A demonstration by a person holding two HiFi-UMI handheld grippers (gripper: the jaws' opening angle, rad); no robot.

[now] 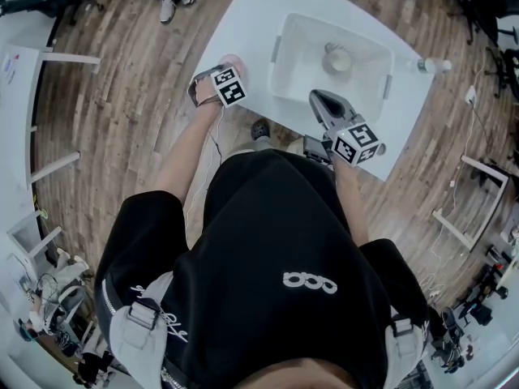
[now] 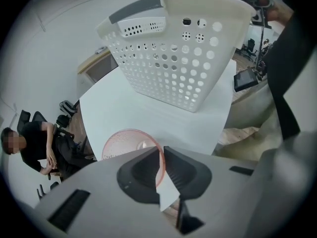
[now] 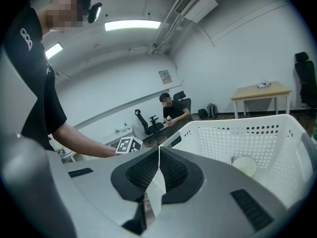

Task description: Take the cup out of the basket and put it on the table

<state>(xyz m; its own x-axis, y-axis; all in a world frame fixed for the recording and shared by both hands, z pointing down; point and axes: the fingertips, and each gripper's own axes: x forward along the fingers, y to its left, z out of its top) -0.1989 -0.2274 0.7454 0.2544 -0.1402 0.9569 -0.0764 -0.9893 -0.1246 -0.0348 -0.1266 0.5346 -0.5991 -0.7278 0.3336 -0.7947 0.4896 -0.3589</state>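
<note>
The left gripper [image 2: 162,152] is clamping its jaws on the rim of the pink cup [image 2: 124,144], low in the frame, at the white table's [image 2: 148,114] edge near the basket [image 2: 183,58]. The right gripper [image 3: 158,155] is hovering by the basket's rim with its jaws pressed together and empty. A pale cup [image 3: 244,165] is sitting inside, right of centre.

- The left gripper [image 1: 220,73] is hanging at the left edge of the white table [image 1: 243,23], against a pink cup [image 1: 234,61].
- The right gripper [image 1: 320,100] is pointing at the white basket [image 1: 284,47].
- A pale cup [image 1: 337,58] is sitting inside the basket.
- A bottle [image 1: 434,66] is sitting just beside the basket.
</note>
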